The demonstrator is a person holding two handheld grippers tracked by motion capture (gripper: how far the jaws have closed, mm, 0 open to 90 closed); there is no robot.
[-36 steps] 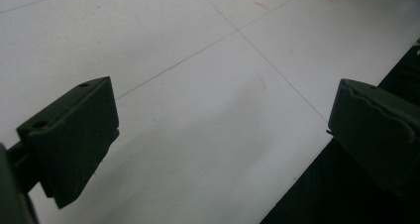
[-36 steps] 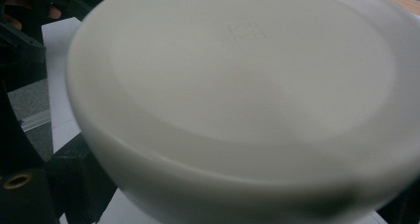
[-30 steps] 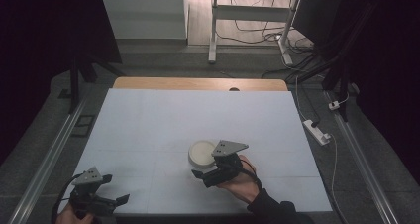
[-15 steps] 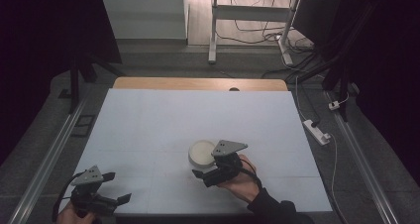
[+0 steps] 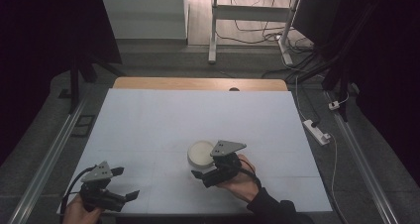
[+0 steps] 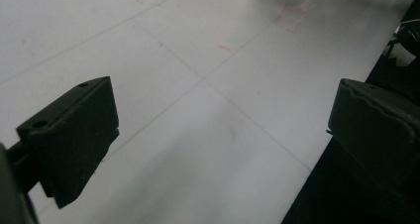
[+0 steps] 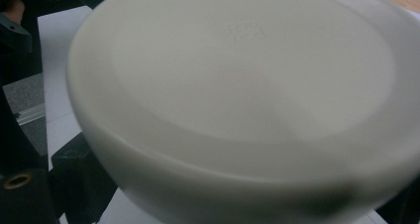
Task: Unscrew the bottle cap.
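Right gripper (image 5: 208, 173) at the round off-white plastic bowl (image 5: 200, 152) on the white table sheet (image 5: 198, 120); grip apparently closed on its rim, blurred. Left gripper (image 5: 121, 184) jaws spread, holding nothing.

– That bowl (image 5: 200, 152) by the right gripper (image 5: 210, 177), what colour is it?
– Off-white, plain all over, with only a faint square stamp pressed into its base.
– And the grippers?
– Both black, each topped with a grey plate. The left gripper (image 5: 124, 184) is the same.
– The table (image 5: 198, 115)?
– Covered in pale white, ruled by thin grey lines, with a few small red marks. A tan wooden strip (image 5: 198, 83) shows at the far edge.
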